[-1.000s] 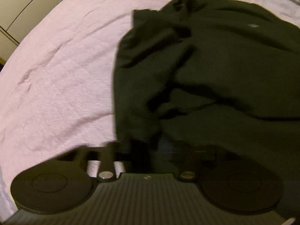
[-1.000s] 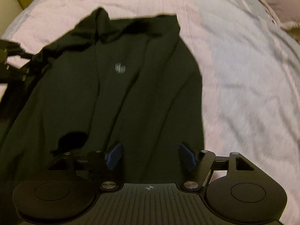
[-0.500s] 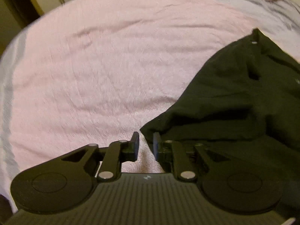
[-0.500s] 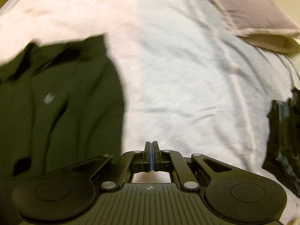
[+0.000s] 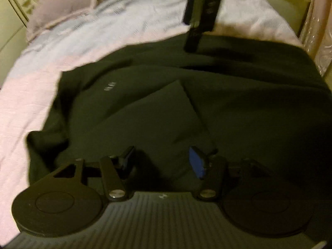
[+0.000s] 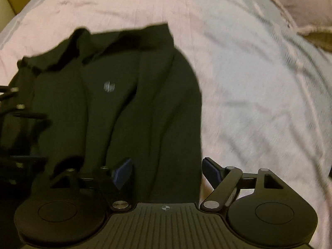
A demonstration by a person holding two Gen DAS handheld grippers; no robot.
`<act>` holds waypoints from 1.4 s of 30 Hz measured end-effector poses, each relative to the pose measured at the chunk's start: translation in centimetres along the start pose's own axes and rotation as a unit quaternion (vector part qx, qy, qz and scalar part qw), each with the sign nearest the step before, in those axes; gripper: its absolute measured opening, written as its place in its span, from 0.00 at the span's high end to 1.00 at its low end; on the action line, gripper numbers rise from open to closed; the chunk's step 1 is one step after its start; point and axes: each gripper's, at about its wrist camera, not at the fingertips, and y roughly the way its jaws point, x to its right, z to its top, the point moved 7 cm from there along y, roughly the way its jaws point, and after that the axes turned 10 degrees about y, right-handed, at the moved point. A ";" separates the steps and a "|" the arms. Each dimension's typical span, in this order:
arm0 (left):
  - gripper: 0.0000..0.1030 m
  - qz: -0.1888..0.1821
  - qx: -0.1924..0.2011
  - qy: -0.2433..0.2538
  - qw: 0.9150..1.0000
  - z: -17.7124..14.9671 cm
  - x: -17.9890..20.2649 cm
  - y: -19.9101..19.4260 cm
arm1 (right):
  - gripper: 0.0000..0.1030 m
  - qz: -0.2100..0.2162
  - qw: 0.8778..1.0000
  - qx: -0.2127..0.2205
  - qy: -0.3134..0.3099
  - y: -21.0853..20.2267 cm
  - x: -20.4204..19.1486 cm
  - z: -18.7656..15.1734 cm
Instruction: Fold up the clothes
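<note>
Left wrist view looks across a dark green collared shirt [image 5: 207,103] spread flat on a pale pink and white quilted bedspread [image 5: 31,108], filling the centre and right of the frame. A folded-in sleeve forms an angled flap in the middle, and a small pale chest logo [image 5: 109,86] sits up and left of it. At the bottom, the left gripper [image 5: 164,161] has its jaws wide apart above the cloth, holding nothing. The right gripper [image 5: 199,14] hangs down at the top centre, blurred. A mauve pillow [image 5: 60,6] lies at the upper left.

From the right wrist view, the right gripper [image 6: 168,171] is at the bottom with its blue-padded jaws spread, straddling the shirt's [image 6: 128,108] right edge without gripping it. The collar lies toward the upper left, and the left gripper [image 6: 14,124] shows at the left edge.
</note>
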 end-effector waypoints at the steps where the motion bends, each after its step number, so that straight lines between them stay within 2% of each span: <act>1: 0.97 -0.003 -0.003 -0.012 1.000 0.0 -0.5 0.4 | 0.25 0.000 1.000 -0.008 0.007 0.3 0.4 -0.7; 3: 0.98 -0.002 -0.006 -0.042 0.999 -0.2 -1.8 0.5 | 0.25 0.000 1.000 -0.022 0.018 0.6 1.2 -1.8; 5: 0.99 0.040 0.001 -0.095 0.995 -2.0 -5.0 -2.4 | 0.25 0.002 0.999 -0.029 0.024 0.6 1.9 -2.6; 7: 1.00 0.102 -0.024 -0.143 0.984 -6.0 -8.9 -6.5 | 0.25 0.002 0.999 -0.034 0.031 0.4 2.5 -2.9; 9: 1.00 0.164 -0.048 -0.189 0.967 -10.1 -12.6 -10.7 | 0.25 0.002 0.998 -0.039 0.043 0.2 2.9 -2.7; 12: 1.00 0.252 -0.087 -0.252 0.930 -16.5 -17.9 -17.2 | 0.25 0.011 0.997 -0.042 0.067 0.2 3.2 -2.9; 14: 1.00 0.303 -0.138 -0.272 0.903 -21.7 -20.1 -21.0 | 0.25 0.019 0.995 -0.045 0.083 0.5 3.2 -3.0; 17: 1.00 0.382 -0.228 -0.306 0.842 -29.3 -22.2 -25.7 | 0.25 0.038 0.991 -0.052 0.114 1.1 3.1 -3.3; 20: 1.00 0.387 -0.253 -0.365 0.808 -32.6 -21.6 -26.3 | 0.25 0.042 0.988 -0.051 0.143 1.6 3.0 -3.6; 21: 1.00 0.388 -0.261 -0.384 0.796 -33.7 -21.4 -26.5 | 0.28 0.039 0.988 -0.052 0.139 1.4 3.0 -3.4; 22: 0.98 0.388 -0.269 -0.403 0.784 -34.7 -21.2 -26.7 | 0.38 0.034 0.990 -0.054 0.129 1.2 3.1 -3.1; 23: 0.94 0.383 -0.269 -0.412 0.782 -35.1 -20.9 -26.5 | 0.43 0.029 0.991 -0.056 0.120 0.9 3.1 -2.8; 24: 0.93 0.364 -0.255 -0.403 0.800 -33.9 -20.3 -25.3 | 0.53 0.024 0.992 -0.059 0.111 0.7 3.2 -2.5; 25: 0.90 0.340 -0.241 -0.392 0.820 -32.2 -19.7 -23.4 | 0.69 0.019 0.993 -0.061 0.101 0.4 3.3 -2.1; 26: 0.82 0.312 -0.226 -0.382 0.840 -30.4 -18.9 -21.3 | 0.78 0.014 0.994 -0.063 0.092 0.1 3.4 -1.8; 27: 0.77 0.284 -0.209 -0.374 0.858 -29.1 -17.9 -19.5 | 0.91 0.009 0.994 -0.065 0.083 -0.1 3.4 -1.5; 28: 0.65 0.257 -0.193 -0.370 0.872 -27.5 -16.7 -17.9 | 0.95 0.004 0.995 -0.067 0.073 -0.4 3.5 -1.2; 29: 0.63 0.233 -0.177 -0.366 0.883 -25.7 -15.7 -16.2 | 0.95 -0.001 0.996 -0.069 0.064 -0.6 3.6 -0.9; 32: 0.63 0.178 -0.144 -0.359 0.905 -21.8 -13.3 -12.5 | 0.97 -0.016 0.996 -0.075 0.036 -1.4 3.8 0.1; 34: 0.62 0.158 -0.128 -0.361 0.910 -20.3 -12.1 -11.8 | 1.00 -0.067 0.996 -0.056 0.006 -3.3 6.2 2.2; 36: 0.61 0.140 -0.113 -0.372 0.911 -19.6 -11.1 -11.7 | 1.00 -0.124 0.991 -0.033 -0.026 -5.6 9.0 4.5; 39: 0.56 0.125 -0.107 -0.391 0.906 -19.0 -9.7 -12.1 | 1.00 -0.235 0.971 0.009 -0.033 -8.1 14.4 7.9; 42: 0.51 0.113 -0.118 -0.417 0.894 -19.8 -8.6 -12.4 | 1.00 -0.245 0.969 0.039 0.024 -9.0 17.3 10.0</act>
